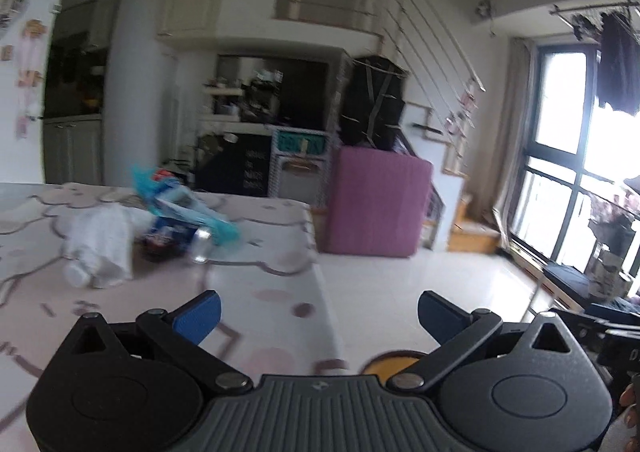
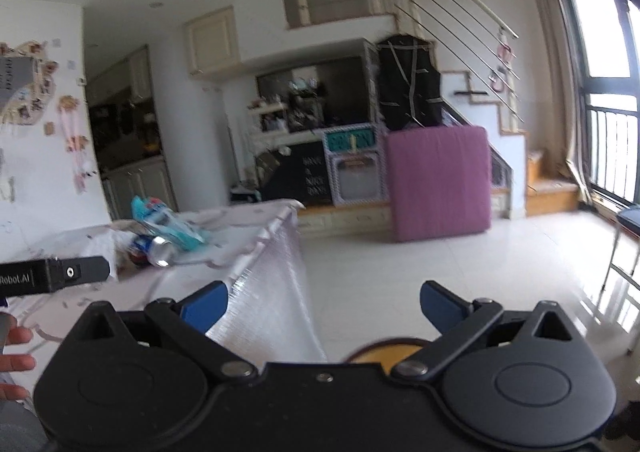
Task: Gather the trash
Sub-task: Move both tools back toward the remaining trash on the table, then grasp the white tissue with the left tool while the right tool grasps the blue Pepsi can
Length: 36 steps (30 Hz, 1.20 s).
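Note:
Trash lies on a table with a pink-patterned cloth (image 1: 260,292) (image 2: 248,240): a crumpled white tissue (image 1: 100,248), a teal and blue wrapper (image 1: 180,203) (image 2: 168,223), a dark snack packet (image 1: 164,240) and a silver can (image 1: 202,246) (image 2: 160,252) on its side. My left gripper (image 1: 318,312) is open and holds nothing, well short of the pile, over the table's right part. My right gripper (image 2: 324,306) is open too, past the table's corner, with the trash ahead to its left. The left tool's body (image 2: 56,276) shows at the right wrist view's left edge.
A yellow round thing with a dark rim (image 1: 394,366) (image 2: 386,354) sits low between the fingers. A purple upright pad (image 1: 376,203) (image 2: 438,181) stands on the white tiled floor. Stairs, shelves and a big window (image 1: 568,179) lie beyond. A hand (image 2: 16,352) shows at left.

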### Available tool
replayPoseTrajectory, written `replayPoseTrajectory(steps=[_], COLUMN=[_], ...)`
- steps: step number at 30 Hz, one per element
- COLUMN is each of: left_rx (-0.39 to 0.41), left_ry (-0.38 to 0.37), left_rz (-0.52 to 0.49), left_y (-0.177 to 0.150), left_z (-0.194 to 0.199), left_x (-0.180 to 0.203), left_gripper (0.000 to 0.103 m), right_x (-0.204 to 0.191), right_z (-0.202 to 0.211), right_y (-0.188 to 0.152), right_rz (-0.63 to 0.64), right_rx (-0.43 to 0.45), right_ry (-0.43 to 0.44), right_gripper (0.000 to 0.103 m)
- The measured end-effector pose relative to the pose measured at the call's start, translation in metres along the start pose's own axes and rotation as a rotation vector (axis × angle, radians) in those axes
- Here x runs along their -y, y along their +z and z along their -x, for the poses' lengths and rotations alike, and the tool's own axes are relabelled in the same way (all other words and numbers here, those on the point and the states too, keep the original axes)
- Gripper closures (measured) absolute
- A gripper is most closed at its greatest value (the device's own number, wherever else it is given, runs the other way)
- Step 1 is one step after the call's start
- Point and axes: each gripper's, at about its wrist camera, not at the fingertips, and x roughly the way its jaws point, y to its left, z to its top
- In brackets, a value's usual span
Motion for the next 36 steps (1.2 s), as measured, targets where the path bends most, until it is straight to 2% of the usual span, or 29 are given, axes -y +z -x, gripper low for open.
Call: replayPoseTrajectory(steps=[8,16,19,24,27,31,34,36], left_rx=[0.058,0.03,0.031,0.062,0.031,0.018,0.0,-0.035], left_ry=[0.142,0.234,0.235,0.234,0.236,0.195,0.176,0.164], left_rz=[-0.016,-0.012,-0.029,-0.132,-0.199,-0.25,-0.261,-0.261], left_y=[-0.002,0.001,0.005,0.018,0.026,0.033,0.038,0.04], left_z=[0.02,0.006,-0.008,-0.038,-0.062,-0.092,-0.112,-0.126], left_x=[-0.06,-0.129,-0.15,-0.177,-0.188,-0.202,-0.213,-0.221], left_gripper=[0.0,0.0,0.0,0.0,0.001,0.001,0.002,0.01], right_x=[-0.045,-0.097,-0.116,-0.142,-0.157,-0.177,-0.193,-0.204], right_z=[-0.02,-0.057,-0.075,-0.108,-0.131,-0.162,-0.189,-0.207], right_y=[0.008,0.022,0.027,0.035,0.04,0.048,0.054,0.054], right_rz=[-0.007,0.052,0.073,0.118,0.157,0.254,0.309,0.361], right_rx=[0.069,0.078,0.066,0.05,0.032,0.016,0.0,-0.014], right_ry=[0.1,0.178,0.203,0.22,0.242,0.282,0.293,0.297], right_gripper=[0.0,0.0,0.0,0.0,0.0,0.0,0.006,0.013])
